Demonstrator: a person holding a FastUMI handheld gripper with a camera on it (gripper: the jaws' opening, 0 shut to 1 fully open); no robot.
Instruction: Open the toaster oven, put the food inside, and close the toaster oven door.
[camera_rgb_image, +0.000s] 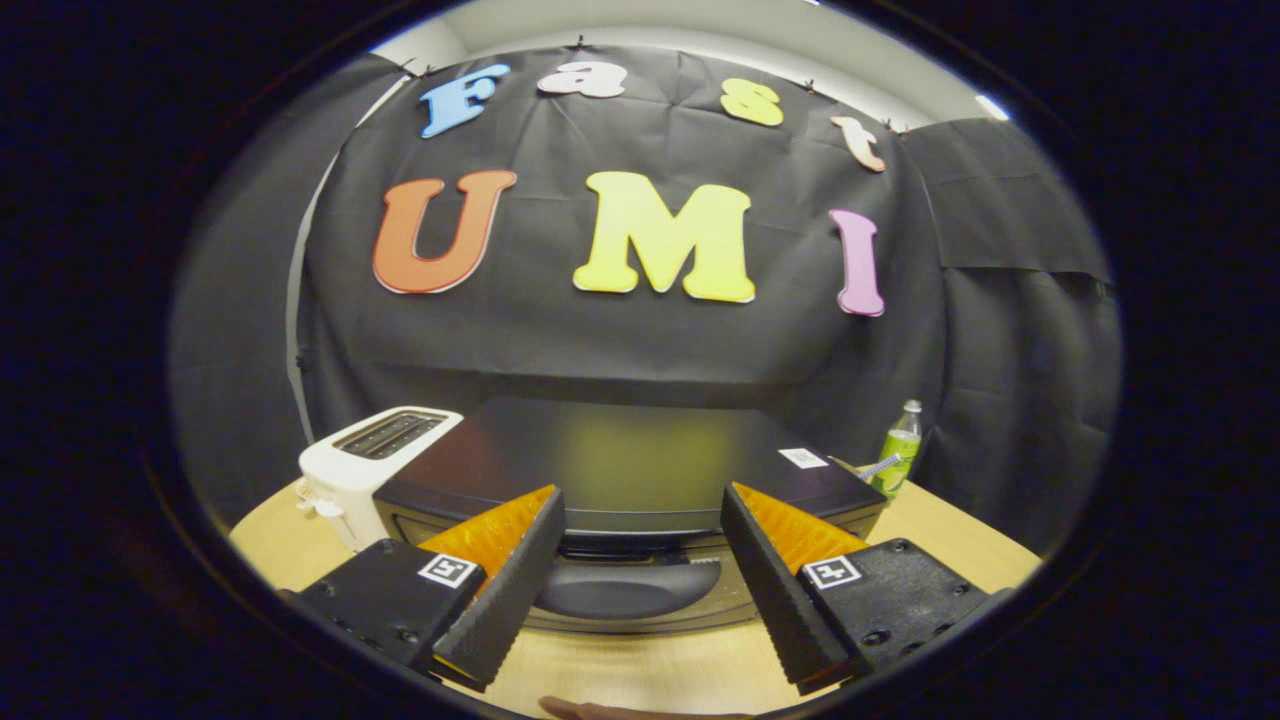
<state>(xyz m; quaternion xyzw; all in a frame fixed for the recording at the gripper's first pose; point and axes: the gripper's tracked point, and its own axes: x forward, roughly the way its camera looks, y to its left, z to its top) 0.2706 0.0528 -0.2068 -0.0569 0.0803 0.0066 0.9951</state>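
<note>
**A:** How is your gripper (642, 555) sitting just now?

**B:** You hold it level and low, aimed straight at the front of the black toaster oven (630, 475). Its two ribbed black fingers (505, 590) are spread wide, with nothing between the pads — they grip nothing. The toaster oven's curved dark door handle (625, 590) lies in the gap between them, just ahead of the tips.

**A:** And the door?

**B:** From what you can see it is up against the oven's front, the handle at the top edge of it. The toaster oven stands on a pale wooden table (940, 540), and its flat glossy top runs away from you toward the black cloth wall.

**A:** Any writing you can read?

**B:** A small white label (803, 458) is stuck on the oven's top near its right rear corner — the print is too small to read. Each finger mount carries a square black-and-white marker (447, 570), a pattern and no words.

**A:** What else stands round the oven?

**B:** A white slot toaster (365, 465) is just beside the oven's left side, its two slots facing up. A green bottle (900, 450) with a pale cap stands near the oven's right rear corner; its label cannot be made out. At the table's near edge, below the oven, the tip of a hand (600, 710) shows.
</note>
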